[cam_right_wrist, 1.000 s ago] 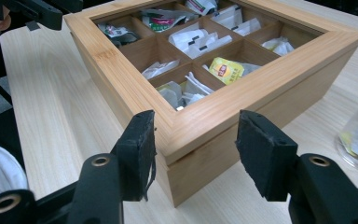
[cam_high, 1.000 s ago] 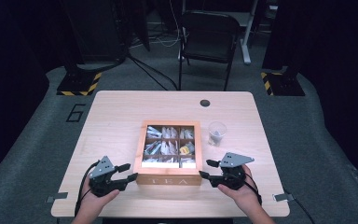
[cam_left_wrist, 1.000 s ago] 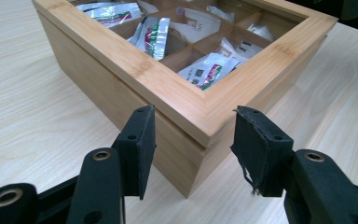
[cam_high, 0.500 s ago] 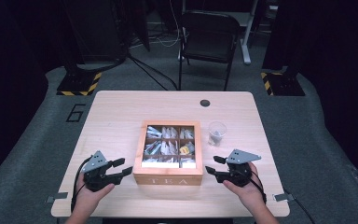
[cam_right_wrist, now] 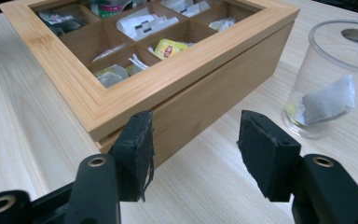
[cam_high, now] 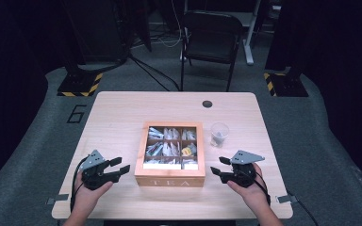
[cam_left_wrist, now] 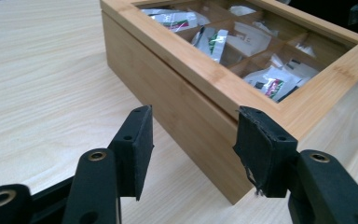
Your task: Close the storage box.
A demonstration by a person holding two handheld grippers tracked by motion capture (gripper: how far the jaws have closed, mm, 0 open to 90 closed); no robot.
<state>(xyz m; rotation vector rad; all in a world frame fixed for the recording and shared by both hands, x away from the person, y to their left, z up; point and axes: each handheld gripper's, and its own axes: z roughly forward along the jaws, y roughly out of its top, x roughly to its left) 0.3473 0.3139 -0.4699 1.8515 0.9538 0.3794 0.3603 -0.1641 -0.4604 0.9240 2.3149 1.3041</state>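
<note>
Both grippers are flanking the closed wooden tea box (cam_high: 170, 157) sitting mid-table, the left gripper (cam_high: 119, 167) with jaws just widening and the right gripper (cam_high: 218, 165) spread, nothing between them, seemingly lining up on its near corners.

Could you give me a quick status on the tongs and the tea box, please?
Left tongs open, just widened, nothing between them. Right tongs open, empty. Tea box shut, between both, untouched. Plastic cup with a tea bag beside the box, out of the way.
</note>
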